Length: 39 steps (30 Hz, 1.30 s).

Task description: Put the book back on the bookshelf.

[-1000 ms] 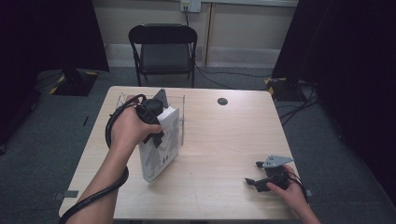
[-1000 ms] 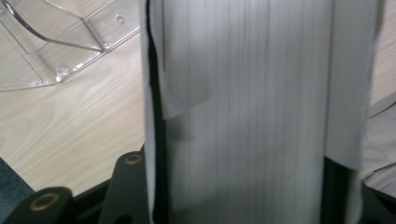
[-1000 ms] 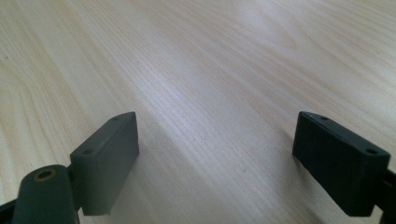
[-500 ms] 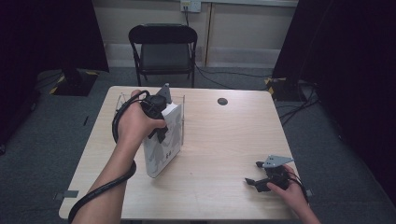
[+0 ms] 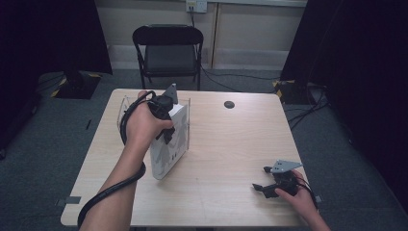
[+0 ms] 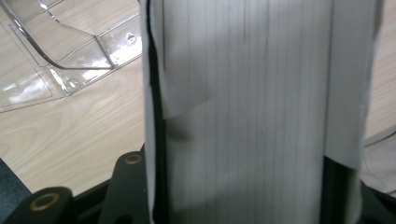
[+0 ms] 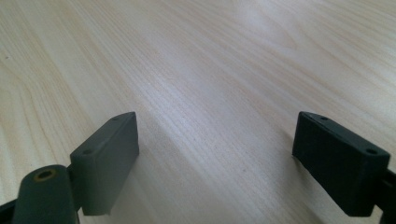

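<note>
- Holding a thick white book [image 5: 169,144], the left gripper [image 5: 162,111] is clamped across its upper edge, its jaws tight on the pages.
- Compared with a second ago, the book has shifted a little toward 12 o'clock and stands closer to the clear plastic stand [image 5: 126,107], with the hand further over its top; I judge it is being walked toward that stand.
- It sits left of the tabletop's [image 5: 231,144] centre, standing on its lower edge and leaning.
- Its long axis runs from about 7 o'clock near me to 1 o'clock at the stand, broad cover facing 3 o'clock.
- From the left gripper view, the page block [image 6: 247,107] rises between the jaws.
- At 4 o'clock, the right gripper [image 5: 266,185] rests wide and empty, well apart.
</note>
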Motion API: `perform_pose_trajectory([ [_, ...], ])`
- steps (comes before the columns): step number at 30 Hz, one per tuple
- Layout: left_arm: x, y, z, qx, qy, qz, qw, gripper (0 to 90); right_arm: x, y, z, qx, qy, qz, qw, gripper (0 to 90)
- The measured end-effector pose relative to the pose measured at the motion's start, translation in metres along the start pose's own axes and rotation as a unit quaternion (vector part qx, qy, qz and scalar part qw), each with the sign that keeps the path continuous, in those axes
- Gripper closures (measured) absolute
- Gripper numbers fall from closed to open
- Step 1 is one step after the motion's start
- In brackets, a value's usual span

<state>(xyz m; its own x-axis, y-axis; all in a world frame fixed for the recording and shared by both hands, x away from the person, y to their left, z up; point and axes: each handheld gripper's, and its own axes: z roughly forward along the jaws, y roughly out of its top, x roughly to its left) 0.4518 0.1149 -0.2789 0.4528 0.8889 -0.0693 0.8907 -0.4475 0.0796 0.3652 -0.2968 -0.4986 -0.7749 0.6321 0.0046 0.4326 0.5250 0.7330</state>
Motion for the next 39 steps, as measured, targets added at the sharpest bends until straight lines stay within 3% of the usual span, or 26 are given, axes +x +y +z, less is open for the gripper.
perform_pose_trajectory([
  [20,0.008,0.008,0.000,-0.007,-0.003,-0.033,0.9994,53.2,0.000,0.000,0.000,0.000,-0.001,0.000,1.0000,14.0],
  [39,0.014,0.019,-0.002,-0.002,0.008,-0.043,0.9990,53.1,0.000,0.000,0.000,0.001,0.000,0.001,1.0000,14.1],
])
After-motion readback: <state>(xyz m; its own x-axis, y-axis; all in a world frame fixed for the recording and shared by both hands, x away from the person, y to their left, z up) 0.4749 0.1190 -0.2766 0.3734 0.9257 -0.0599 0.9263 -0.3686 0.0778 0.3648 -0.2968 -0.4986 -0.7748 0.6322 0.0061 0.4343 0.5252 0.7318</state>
